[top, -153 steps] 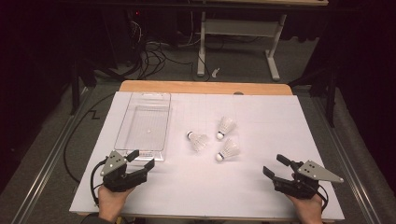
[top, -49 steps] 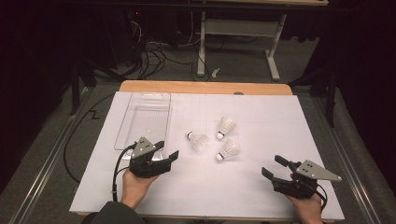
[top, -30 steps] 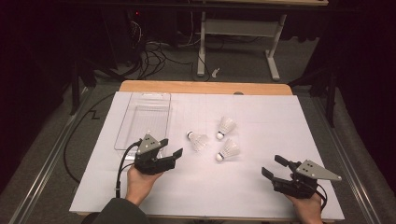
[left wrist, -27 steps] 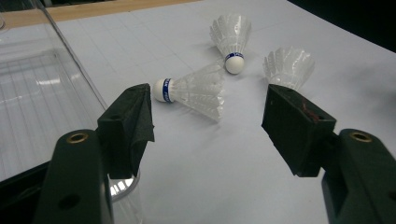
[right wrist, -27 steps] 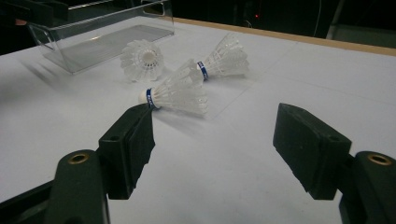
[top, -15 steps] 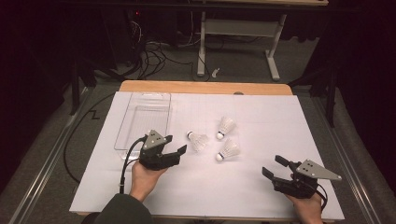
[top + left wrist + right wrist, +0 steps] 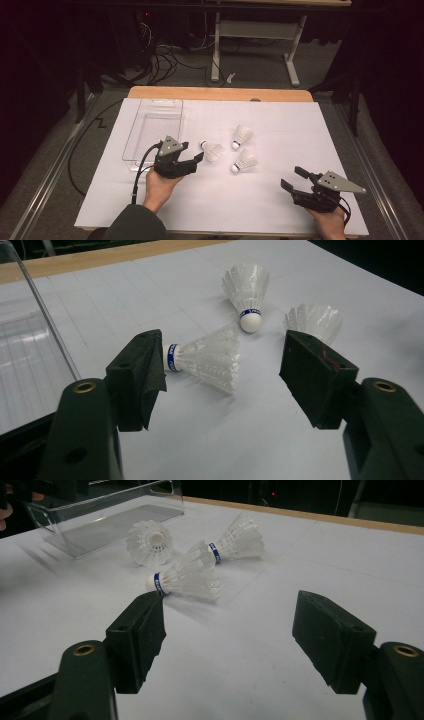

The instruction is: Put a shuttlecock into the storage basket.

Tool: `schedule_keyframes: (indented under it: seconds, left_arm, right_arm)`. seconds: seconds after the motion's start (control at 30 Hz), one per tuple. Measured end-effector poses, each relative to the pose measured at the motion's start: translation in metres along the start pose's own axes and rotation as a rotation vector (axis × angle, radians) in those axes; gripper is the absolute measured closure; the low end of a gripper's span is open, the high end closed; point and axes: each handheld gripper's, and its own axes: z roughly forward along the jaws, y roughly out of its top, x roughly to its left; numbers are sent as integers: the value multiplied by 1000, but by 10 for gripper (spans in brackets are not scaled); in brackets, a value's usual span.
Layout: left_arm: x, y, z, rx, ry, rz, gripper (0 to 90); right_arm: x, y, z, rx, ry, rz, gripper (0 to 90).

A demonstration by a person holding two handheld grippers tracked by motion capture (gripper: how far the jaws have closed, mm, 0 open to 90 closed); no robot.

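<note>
Three white shuttlecocks lie mid-table on the white sheet: the left one [image 7: 214, 151], the far one [image 7: 242, 135] and the near one [image 7: 245, 160]. My left gripper [image 7: 194, 152] is open, its tips just left of the left shuttlecock. In the left gripper view that shuttlecock [image 7: 205, 357] lies on its side just ahead of the wide-apart jaws, cork by the left jaw, with the other two [image 7: 246, 290] [image 7: 314, 320] beyond. My right gripper [image 7: 292, 177] rests open at the front right, holding nothing. Its view shows the shuttlecocks [image 7: 187, 577] farther off.
A clear plastic tray [image 7: 152, 132] stands at the left of the sheet, right behind my left gripper; its wall [image 7: 30, 355] shows in the left gripper view. The wooden table edge [image 7: 220, 93] runs along the back. Cables and a desk frame lie on the floor beyond.
My left gripper has moved from the front left forward and rightward, past the tray's corner, up to the left shuttlecock. The right gripper and the shuttlecocks have stayed put.
</note>
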Motion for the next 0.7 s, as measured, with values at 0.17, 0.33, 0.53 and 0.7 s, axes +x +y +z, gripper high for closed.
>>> schedule_keyframes:
  seconds: [0.17,0.33,0.53,0.7]
  left_arm:
    - [0,1,2,1,0,-1,349]
    - [0,4,4,-3,-3,-3,349]
    - [-1,6,8,1,-5,-2,350]
    - [-2,9,11,2,-9,-2,350]
  right_arm:
    - [0,0,0,2,1,1,294]
    - [0,0,0,1,1,2,294]
    - [0,0,0,1,1,0,294]
    - [0,0,0,3,1,1,294]
